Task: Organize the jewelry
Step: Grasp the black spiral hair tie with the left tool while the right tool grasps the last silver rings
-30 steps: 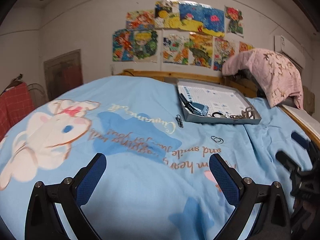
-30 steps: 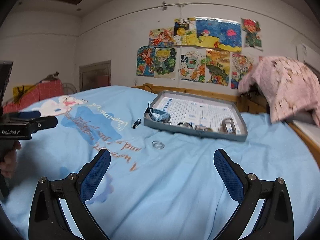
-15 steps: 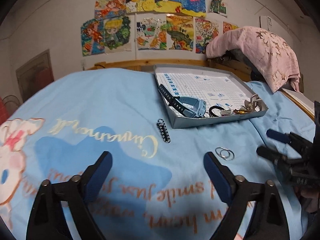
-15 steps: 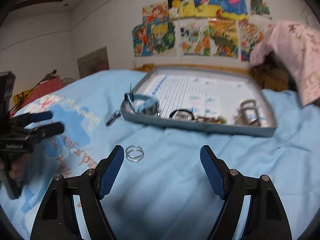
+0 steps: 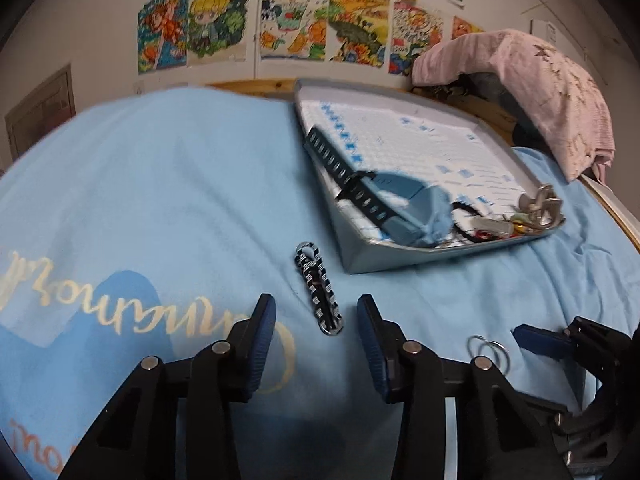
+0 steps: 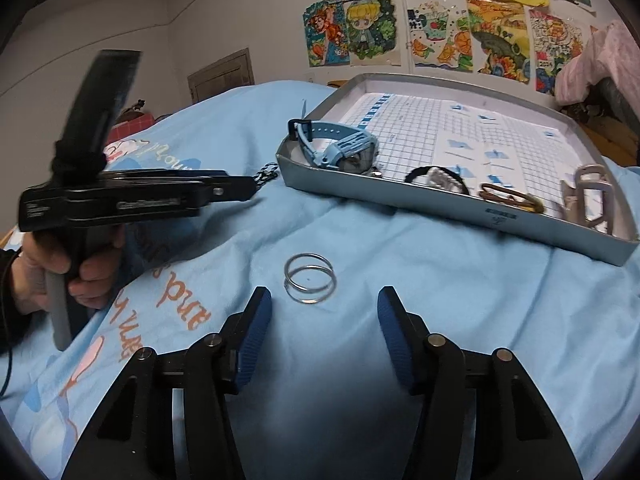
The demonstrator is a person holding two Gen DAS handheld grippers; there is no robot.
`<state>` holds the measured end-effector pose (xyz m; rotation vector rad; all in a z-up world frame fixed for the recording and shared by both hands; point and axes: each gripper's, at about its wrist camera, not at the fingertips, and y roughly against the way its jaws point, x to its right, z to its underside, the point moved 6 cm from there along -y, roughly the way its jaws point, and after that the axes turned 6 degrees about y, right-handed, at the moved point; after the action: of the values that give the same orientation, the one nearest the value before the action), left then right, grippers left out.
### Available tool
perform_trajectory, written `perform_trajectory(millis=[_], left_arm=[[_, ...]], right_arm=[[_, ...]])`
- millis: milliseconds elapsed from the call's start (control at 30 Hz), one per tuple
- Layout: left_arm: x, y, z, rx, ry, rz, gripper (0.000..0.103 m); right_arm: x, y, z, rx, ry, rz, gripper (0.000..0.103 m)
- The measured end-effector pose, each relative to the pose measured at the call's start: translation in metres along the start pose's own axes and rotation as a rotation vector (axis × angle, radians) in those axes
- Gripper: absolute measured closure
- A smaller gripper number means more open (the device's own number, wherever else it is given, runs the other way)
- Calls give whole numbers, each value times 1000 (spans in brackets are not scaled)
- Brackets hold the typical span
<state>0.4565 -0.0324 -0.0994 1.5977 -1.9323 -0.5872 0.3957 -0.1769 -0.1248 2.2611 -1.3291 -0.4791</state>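
Note:
A black-and-white chain bracelet (image 5: 320, 294) lies on the blue bedspread (image 5: 180, 200), its near end between the tips of my left gripper (image 5: 316, 320). The jaws are closing and the pads stand apart from the chain. Two linked silver rings (image 6: 310, 282) lie just ahead of my right gripper (image 6: 324, 308); its jaws are closing too, with nothing between them. In the right wrist view, the left gripper (image 6: 250, 189) points at the bracelet (image 6: 268, 172), held by a hand (image 6: 92, 276). The rings (image 5: 486, 350) also show in the left wrist view.
A grey tray (image 6: 440, 208) lined with grid paper lies beyond both items. It holds a blue watch (image 6: 344, 148), a black hair tie (image 6: 436, 176), brown rings (image 6: 508, 198) and a silver clasp (image 6: 592, 196). A pink cloth (image 5: 540, 92) hangs at the back right.
Both grippers have come forward and down toward the bedspread, the left to the bracelet and the right to the silver rings. Both pairs of jaws have narrowed from wide open.

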Motion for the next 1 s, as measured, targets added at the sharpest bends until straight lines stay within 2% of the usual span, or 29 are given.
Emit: perform_trajectory(millis=[233,467,667,767,1000], left_arm=[[-8,-22,6,-29,56,64,72],[-5,-37,11,-46,25,44,80],[-15,-29,17,-7,81,86,97],[-19,-25,18,10,119,123,98],[-12,-13,21,68,86,126,98]], right_arm=[[0,-23,-1,-39,-38,-43,53],[-5,-42,4,-86,-25,-17,53],[-9,-38,7,-89,-8,-1,54],[-11,-37,5,-86,-1,-10,62],[-11,-36,4,-83,8,-22,77]])
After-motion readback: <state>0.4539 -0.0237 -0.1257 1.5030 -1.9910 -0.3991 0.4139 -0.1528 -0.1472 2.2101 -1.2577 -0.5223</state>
